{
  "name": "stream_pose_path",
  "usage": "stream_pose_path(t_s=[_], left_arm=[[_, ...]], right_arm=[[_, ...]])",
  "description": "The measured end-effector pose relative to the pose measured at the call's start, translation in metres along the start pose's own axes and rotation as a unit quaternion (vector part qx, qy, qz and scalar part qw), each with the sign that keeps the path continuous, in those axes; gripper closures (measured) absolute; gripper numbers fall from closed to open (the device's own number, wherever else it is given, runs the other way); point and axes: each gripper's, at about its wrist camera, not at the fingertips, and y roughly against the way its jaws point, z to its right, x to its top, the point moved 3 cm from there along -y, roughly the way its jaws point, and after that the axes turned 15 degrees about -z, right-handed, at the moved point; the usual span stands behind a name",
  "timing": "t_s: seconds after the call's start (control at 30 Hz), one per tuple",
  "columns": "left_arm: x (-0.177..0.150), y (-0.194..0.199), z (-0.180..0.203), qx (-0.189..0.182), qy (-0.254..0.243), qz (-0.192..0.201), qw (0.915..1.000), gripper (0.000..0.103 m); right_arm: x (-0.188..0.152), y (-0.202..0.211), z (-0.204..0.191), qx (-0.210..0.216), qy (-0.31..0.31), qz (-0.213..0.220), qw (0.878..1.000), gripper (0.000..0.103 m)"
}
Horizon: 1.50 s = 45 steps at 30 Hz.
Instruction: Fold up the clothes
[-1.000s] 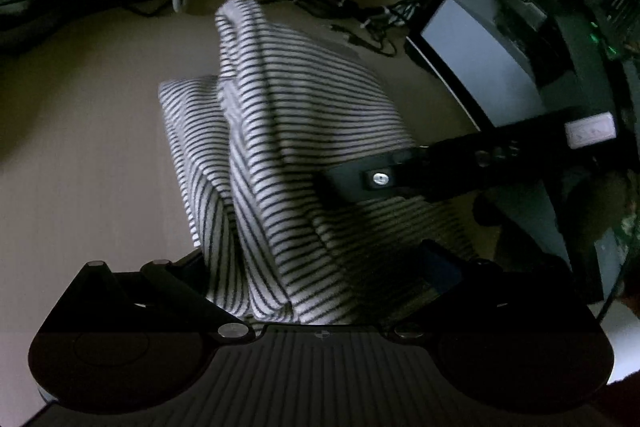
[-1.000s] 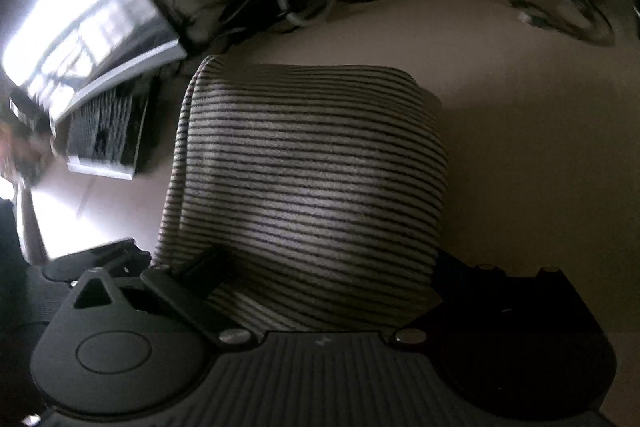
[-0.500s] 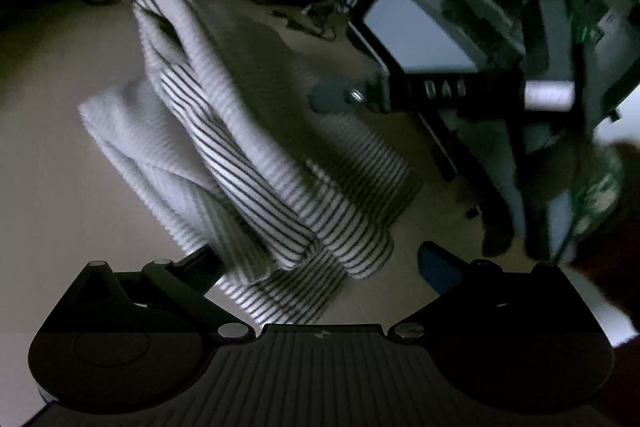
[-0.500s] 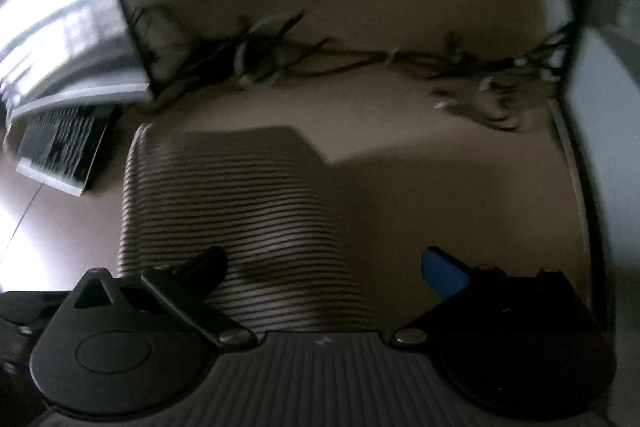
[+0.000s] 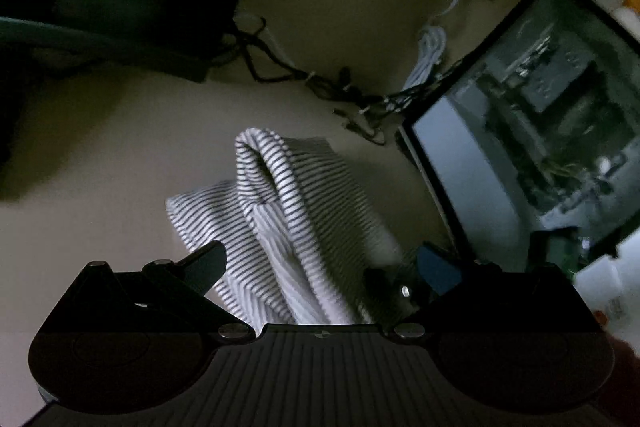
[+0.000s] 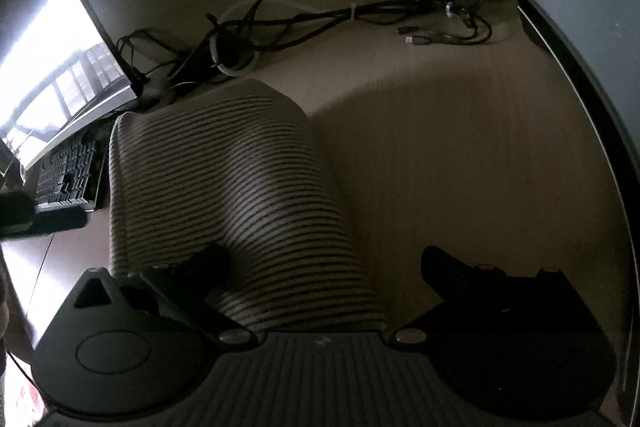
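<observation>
Garment: the striped cloth (image 5: 288, 219) lay bunched on the tan desk (image 5: 100, 167), filling the centre of the left wrist view; one thick rolled fold ran from 12 o'clock down toward 6 o'clock across a flatter layer.
Same garment, right wrist view: the striped cloth (image 6: 224, 195) humped up from 6 o'clock toward 11 o'clock, its far edge near the cables (image 6: 320, 23).
Left gripper: the left gripper (image 5: 320, 267) had its fingers spread wide, the cloth lying between them and running under the body; I could not tell whether either finger touched it.
Right gripper: the right gripper (image 6: 324, 263) was also spread apart, its near-side finger (image 6: 208, 259) over the cloth, the other finger over bare desk at 4 o'clock.
Surroundings: a keyboard (image 6: 66, 171) sat at 9 o'clock in the right wrist view; a glass-sided computer case (image 5: 540, 131) stood at 2 o'clock in the left wrist view.
Step, as I judged it: between folds, nothing pinched.
Next move: probably flattening the rolled fold, then pinching two edge corners; the dim light made edges hard to pick out.
</observation>
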Motion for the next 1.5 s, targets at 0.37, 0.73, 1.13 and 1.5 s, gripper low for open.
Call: stream_pose_path(t_s=[0.37, 0.73, 1.13, 1.5], left_arm=[[-0.004, -0.025, 0.003, 0.078, -0.029, -0.017, 0.9964, 0.000], [-0.025, 0.023, -0.045, 0.111, 0.058, 0.044, 0.9911, 0.001], [-0.043, 0.007, -0.051, 0.047, 0.085, 0.006, 0.9953, 0.026], [-0.023, -0.016, -0.033, 0.044, 0.059, -0.010, 0.9972, 0.026]], right_arm=[[-0.004, 0.013, -0.008, 0.024, -0.022, 0.023, 0.999, 0.000], [-0.038, 0.048, -0.127, -0.093, 0.243, 0.112, 0.959, 0.041], [-0.060, -0.009, -0.149, -0.237, 0.345, 0.086, 0.904, 0.043], [-0.053, -0.028, -0.154, -0.269, 0.376, 0.082, 0.883, 0.041]])
